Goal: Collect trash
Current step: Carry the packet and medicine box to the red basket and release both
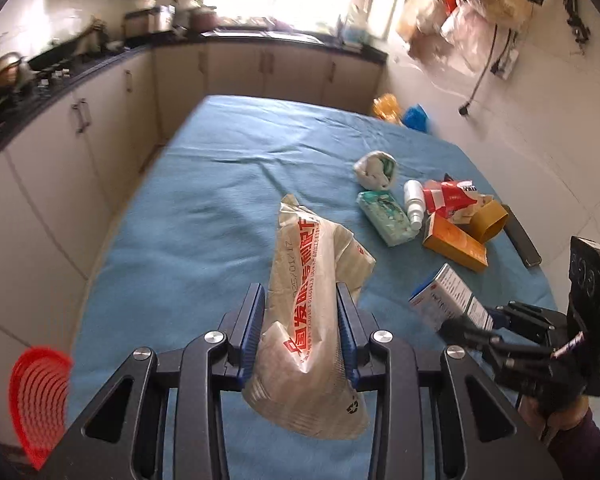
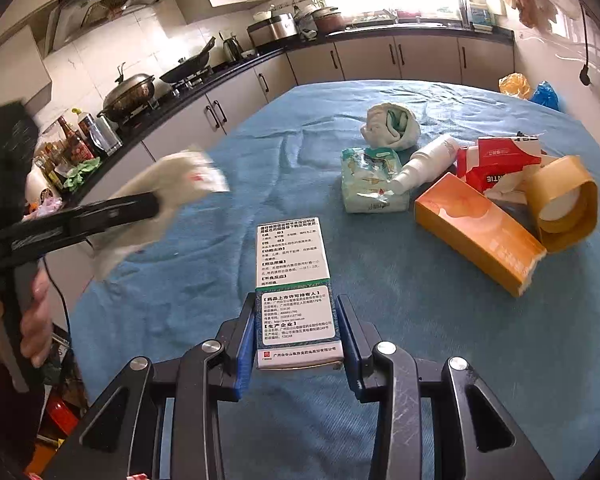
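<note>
Trash: left gripper [image 1: 302, 320] clamps bag [image 1: 312, 300]; right gripper [image 2: 296, 332] clamps box [image 2: 294, 280]; tabletop's left half bare.

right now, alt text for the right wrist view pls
The right claw grips a white medicine box above a blue tablecloth. Beyond it lie an orange carton, tissue packs and a white bottle.

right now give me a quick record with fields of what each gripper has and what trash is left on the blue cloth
left gripper: shut on crumpled beige paper bag with red print, lifted off the cloth
right gripper: shut on white printed medicine box
surface: blue cloth-covered table
trash left: orange carton, red-and-white torn carton, white plastic bottle, green tissue pack, yellow tape roll, balled white wrapper
</note>
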`<state>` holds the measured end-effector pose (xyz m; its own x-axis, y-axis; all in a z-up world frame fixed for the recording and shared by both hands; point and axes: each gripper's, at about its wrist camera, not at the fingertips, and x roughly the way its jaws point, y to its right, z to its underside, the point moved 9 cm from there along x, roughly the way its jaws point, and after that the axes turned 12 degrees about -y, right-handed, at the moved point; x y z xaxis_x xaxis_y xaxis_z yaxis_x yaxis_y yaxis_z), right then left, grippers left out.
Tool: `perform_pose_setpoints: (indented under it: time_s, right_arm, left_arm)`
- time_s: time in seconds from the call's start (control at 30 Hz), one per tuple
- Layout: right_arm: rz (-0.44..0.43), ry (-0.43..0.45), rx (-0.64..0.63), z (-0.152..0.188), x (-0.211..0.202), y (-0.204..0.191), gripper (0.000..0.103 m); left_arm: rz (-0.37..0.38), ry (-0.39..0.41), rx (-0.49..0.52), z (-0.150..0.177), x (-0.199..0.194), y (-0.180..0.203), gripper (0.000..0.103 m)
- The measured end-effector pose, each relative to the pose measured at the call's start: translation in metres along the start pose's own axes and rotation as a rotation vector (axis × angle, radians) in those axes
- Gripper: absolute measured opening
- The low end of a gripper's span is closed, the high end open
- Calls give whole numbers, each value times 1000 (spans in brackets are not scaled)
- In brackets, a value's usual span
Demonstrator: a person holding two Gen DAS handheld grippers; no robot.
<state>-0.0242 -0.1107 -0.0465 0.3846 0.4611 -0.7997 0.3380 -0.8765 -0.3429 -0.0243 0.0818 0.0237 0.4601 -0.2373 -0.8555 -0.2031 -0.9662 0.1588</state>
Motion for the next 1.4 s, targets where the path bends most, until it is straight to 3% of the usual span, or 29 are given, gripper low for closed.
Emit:
perform_pose_setpoints:
  time_s: [0.3, 0.7, 1.0, 1.2, 1.4]
  right_arm:
    - [-28, 20, -58, 14, -14, -50, 40]
    - [-78, -6, -150, 25, 0, -119, 40]
    - [-141, -44, -225, 13, 26, -181, 40]
    - [-195, -90, -292, 2, 56, -242, 40]
    - [-243, -142, -347, -9, 89, -301, 40]
  left_arm:
    - [-123, 111, -159, 58, -61, -49, 33]
    - [-338, 161, -377, 131, -108, -150, 34]
    - [-400, 153, -551, 179, -118, -226, 34]
    - [-441, 120, -583, 199, -104, -252, 34]
    - [-430, 96, -608, 206, -88, -271, 34]
